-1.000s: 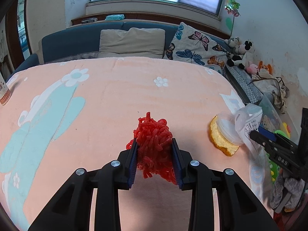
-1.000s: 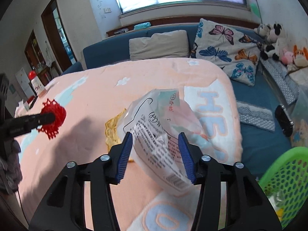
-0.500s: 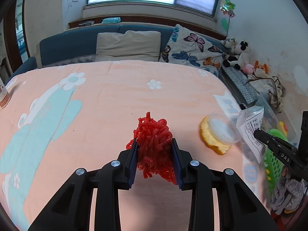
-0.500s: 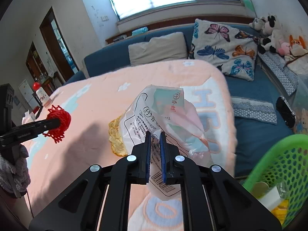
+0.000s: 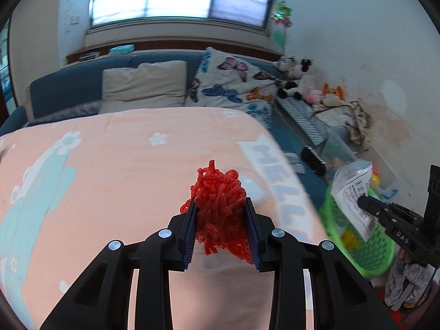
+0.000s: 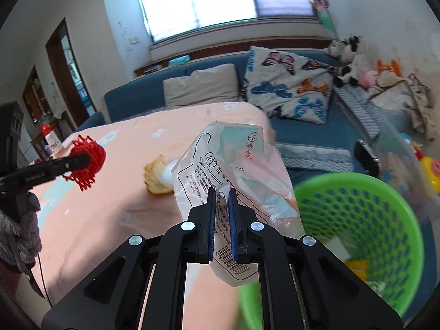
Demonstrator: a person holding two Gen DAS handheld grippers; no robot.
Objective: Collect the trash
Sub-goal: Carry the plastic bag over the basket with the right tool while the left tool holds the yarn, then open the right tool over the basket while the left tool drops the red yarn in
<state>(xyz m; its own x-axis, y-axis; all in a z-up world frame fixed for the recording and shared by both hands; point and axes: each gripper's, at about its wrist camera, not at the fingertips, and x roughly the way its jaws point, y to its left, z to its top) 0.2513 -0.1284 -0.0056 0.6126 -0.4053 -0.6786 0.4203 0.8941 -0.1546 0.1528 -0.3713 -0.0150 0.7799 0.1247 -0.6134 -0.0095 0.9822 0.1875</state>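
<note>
Left gripper [image 5: 221,220] pinches a wad of red foam netting [image 5: 220,214], a soft, looped, bunched mesh; blue ribbed pads press into both sides, jaws partway apart around the bulk, wad held above the peach blanket [image 5: 115,170]. Blanket is fleecy, printed with pale blue shapes, white flowers and block letters near its right edge. Right gripper [image 6: 221,214] is clamped nearly flat on a crinkled clear plastic bag [image 6: 233,165], thin film with black print, red characters and a barcode at the lower end; bag hangs off the jaws, beside the rim of a green basket [image 6: 385,209]. Basket is round perforated plastic; contents are blurred, a white scrap and something yellow, not identifiable. On the blanket past the bag lies a yellow, rough-edged piece [image 6: 155,176] with a whitish part beside it, half hidden by the bag; cannot tell what it is. Basket's near rim is smeared by motion blur and cut off behind the gripper body. Behind: blue sofa [image 5: 68,90], plain beige cushion [image 5: 144,84], butterfly-print cushion [image 5: 233,85], plush toys [image 5: 297,79] in the corner, details soft.
</note>
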